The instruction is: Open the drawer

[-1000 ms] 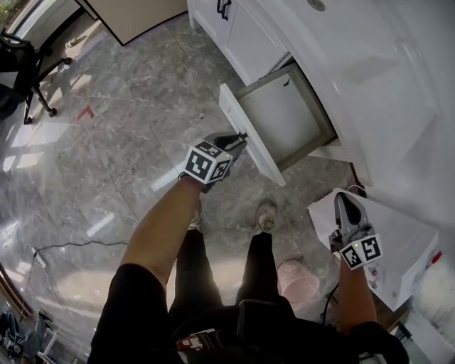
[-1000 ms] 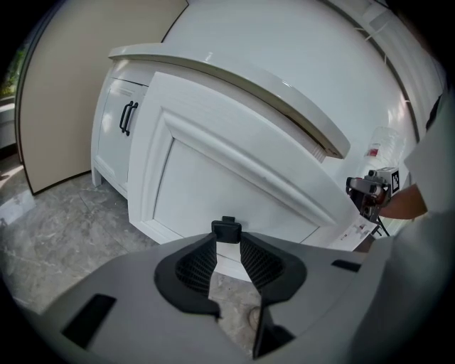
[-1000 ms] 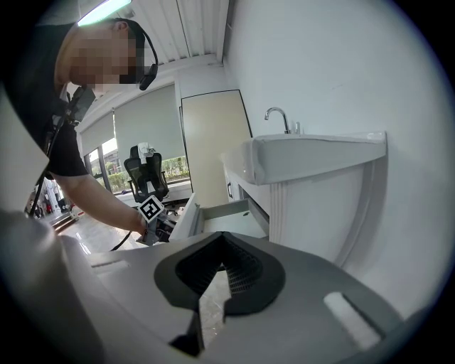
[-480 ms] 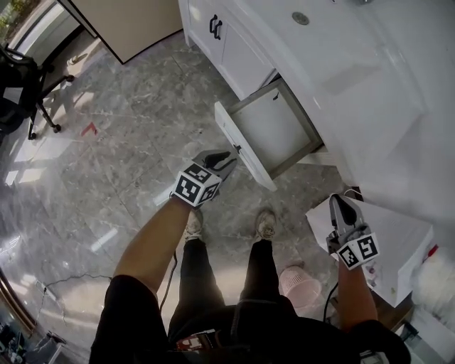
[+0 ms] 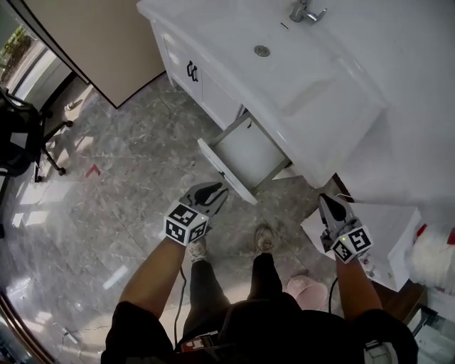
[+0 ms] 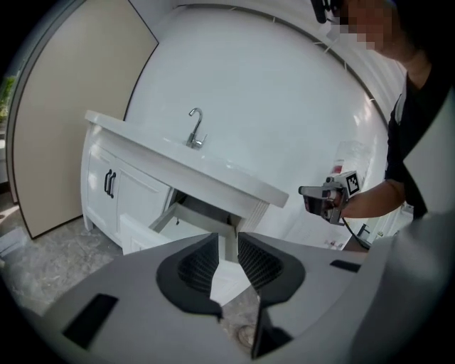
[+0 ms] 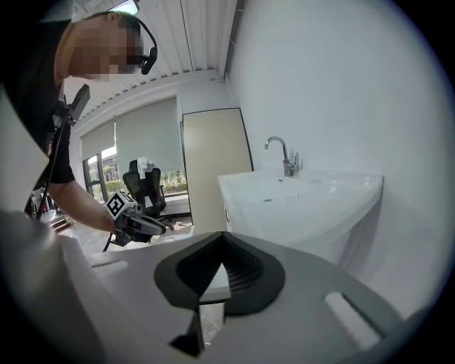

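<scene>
drawer [image 5: 226, 173]: white, boxy, pulled out | left fingers [image 6: 195, 266]: ribbed, released | right fingers [image 7: 238, 274]: clenched

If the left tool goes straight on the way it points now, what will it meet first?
Probably the open drawer under the sink; the left tool points at it, depth unclear.

One drawer [image 5: 250, 151], one tap [image 5: 306, 11], two tools [image 5: 216, 189] [image 5: 326, 202], one chair [image 5: 19, 134].
</scene>
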`<state>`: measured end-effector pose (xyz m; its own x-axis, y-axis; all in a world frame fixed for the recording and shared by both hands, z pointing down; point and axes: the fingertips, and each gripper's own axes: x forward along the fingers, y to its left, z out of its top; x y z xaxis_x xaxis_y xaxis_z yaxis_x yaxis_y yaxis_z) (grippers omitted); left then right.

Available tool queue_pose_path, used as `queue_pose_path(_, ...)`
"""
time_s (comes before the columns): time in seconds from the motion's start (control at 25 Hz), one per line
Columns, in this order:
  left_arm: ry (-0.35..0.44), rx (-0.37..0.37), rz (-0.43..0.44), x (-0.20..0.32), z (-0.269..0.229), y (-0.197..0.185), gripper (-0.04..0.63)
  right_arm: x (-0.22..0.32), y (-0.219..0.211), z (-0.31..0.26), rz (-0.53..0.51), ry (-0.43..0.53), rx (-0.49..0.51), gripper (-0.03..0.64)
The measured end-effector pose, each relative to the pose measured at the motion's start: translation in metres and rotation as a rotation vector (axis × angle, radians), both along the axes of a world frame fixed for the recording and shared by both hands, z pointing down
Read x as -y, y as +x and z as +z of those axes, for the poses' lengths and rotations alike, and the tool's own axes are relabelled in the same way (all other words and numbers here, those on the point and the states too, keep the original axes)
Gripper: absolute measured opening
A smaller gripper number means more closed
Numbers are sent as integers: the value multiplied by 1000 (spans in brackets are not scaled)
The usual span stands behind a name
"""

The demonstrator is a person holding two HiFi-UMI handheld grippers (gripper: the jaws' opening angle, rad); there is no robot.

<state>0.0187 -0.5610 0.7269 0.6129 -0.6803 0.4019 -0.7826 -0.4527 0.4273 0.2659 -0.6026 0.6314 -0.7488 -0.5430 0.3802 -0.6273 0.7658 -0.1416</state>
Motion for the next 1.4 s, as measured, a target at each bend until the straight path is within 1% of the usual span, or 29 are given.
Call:
queue_pose_path(0.12, 55, -6, 18, 6, -47, 10, 70, 5, 7, -29, 16, 33, 19, -6)
queue_pose_path(0.24, 91, -6, 17, 1, -93, 30, 50, 4, 20, -60, 3, 44, 24, -6)
queue_pose_path(0.32, 124, -14, 13, 1, -127, 38, 24, 4, 26, -81, 6, 55, 28, -6)
queue_pose_path(0.4, 158, -28, 7, 4, -162, 40, 2, 5, 26, -104, 11, 75, 38, -6)
queue_pose_path(0.56, 203, -30, 5, -3, -218, 35, 2, -4, 20, -141, 19, 77, 64, -6)
queue_pose_path(0.72, 248, -23, 32, -10, -268, 25, 2, -12, 11, -175, 38, 92, 70, -6)
queue_pose_path(0.88, 289, -50, 78, -20, -315, 18, 2, -22, 5, -216, 86, 126, 73, -6)
queue_pose_path(1.0, 321, -74, 127, -25, -346, 20, 2, -32, 9, -245, 134, 158, 61, -6)
queue_pose_path(1.2, 362, -53, 219, -30, -387, 22, 2, -50, 21, -277, 225, 187, 70, -6)
queue_pose_path(1.32, 382, -54, 232, -22, -408, 29, 2, -48, 35, -291, 258, 191, 89, -6)
queue_pose_path(1.4, 393, -58, 229, -13, -419, 40, 2, -43, 47, -298, 254, 205, 103, -6)
